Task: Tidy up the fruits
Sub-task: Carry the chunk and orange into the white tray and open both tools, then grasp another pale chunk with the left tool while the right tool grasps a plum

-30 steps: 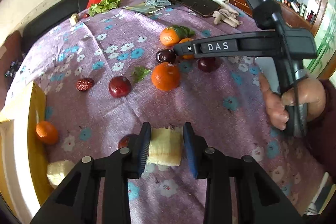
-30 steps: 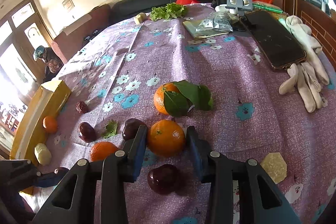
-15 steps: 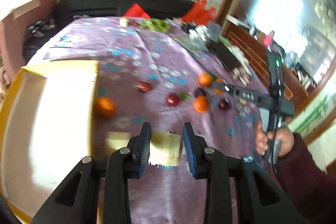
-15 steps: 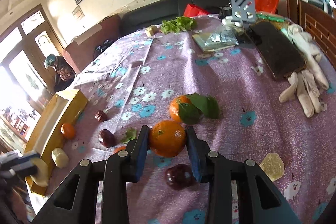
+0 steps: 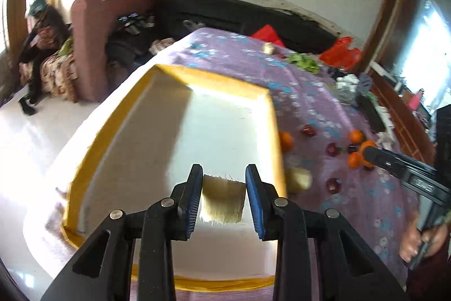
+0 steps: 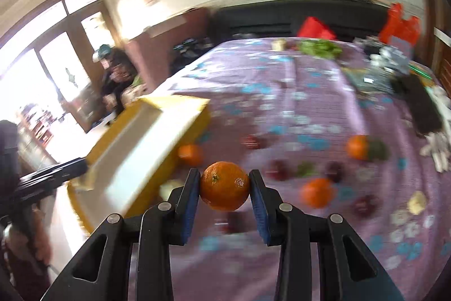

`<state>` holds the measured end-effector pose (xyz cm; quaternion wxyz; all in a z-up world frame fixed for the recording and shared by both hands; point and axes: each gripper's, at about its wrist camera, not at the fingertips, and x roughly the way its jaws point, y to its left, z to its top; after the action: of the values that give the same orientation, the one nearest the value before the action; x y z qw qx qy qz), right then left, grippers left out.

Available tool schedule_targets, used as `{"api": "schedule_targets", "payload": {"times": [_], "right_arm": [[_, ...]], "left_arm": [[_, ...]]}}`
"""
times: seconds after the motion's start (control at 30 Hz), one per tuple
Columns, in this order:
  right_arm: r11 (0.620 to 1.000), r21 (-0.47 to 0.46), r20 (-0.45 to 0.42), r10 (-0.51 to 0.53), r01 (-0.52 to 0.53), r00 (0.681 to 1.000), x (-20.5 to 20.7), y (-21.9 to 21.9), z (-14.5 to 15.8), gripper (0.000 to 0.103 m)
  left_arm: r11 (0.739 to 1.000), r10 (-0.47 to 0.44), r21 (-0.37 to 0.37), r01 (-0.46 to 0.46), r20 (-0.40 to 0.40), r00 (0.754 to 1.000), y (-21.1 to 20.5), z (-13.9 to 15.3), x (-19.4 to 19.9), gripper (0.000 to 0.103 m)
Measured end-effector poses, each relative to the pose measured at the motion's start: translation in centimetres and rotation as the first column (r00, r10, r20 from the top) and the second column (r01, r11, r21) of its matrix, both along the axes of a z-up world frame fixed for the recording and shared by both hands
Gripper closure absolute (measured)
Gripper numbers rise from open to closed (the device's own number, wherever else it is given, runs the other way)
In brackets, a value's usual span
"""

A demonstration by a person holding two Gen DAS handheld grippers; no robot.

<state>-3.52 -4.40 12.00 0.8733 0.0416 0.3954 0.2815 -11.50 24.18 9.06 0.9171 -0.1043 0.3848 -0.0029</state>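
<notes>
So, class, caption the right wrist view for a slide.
Right claw grips an orange above the purple tablecloth.

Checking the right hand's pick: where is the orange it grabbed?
In the right wrist view, the orange sits clamped between the right gripper fingers, lifted above the purple tablecloth, right of the yellow tray.

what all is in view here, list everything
box: 1, yellow rim, white inside, left table edge
pale chunks: 2 by the box, 1 held, above box
oranges: 4; 3 on the cloth, 1 held
dark red fruits: several, mid cloth
greens: 1 bunch, far end
red bags: 2, far end
phone: 1, black, right edge
cloth: 1, purple floral
seated person: 1, background
left gripper: shut on chunk
right gripper: shut on orange
</notes>
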Motion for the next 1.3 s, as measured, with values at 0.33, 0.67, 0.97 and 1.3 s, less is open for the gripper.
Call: {"api": "schedule_targets", "payload": {"times": [0.33, 0.67, 0.97, 1.3], "right_arm": [[0.966, -0.024, -0.086, 0.256, -0.259, 0.963, -2.2, 15.5, -2.6, 0.063], [0.950, -0.109, -0.122, 0.280, -0.293, 0.952, -2.0, 20.9, -6.5, 0.062], [0.973, -0.076, 0.023, 0.221, -0.219, 0.975, -2.2, 15.1, -1.2, 0.044], [0.981, -0.095, -0.027, -0.171, 0.168, 0.985, 0.7, -3.5, -2.1, 0.036]], "left_arm": [[0.992, 0.114, -0.050, -0.119, -0.103, 0.988, 5.9, -4.0, 0.5, 0.087], [0.983, 0.155, -0.093, -0.160, -0.064, 0.986, 7.8, -3.2, -0.6, 0.048], [0.985, 0.161, -0.069, -0.160, 0.014, 0.987, 6.6, -0.3, -2.1, 0.031], [0.992, -0.129, -0.008, 0.129, 0.054, 0.990, -3.4, 0.6, -0.4, 0.029]]}}
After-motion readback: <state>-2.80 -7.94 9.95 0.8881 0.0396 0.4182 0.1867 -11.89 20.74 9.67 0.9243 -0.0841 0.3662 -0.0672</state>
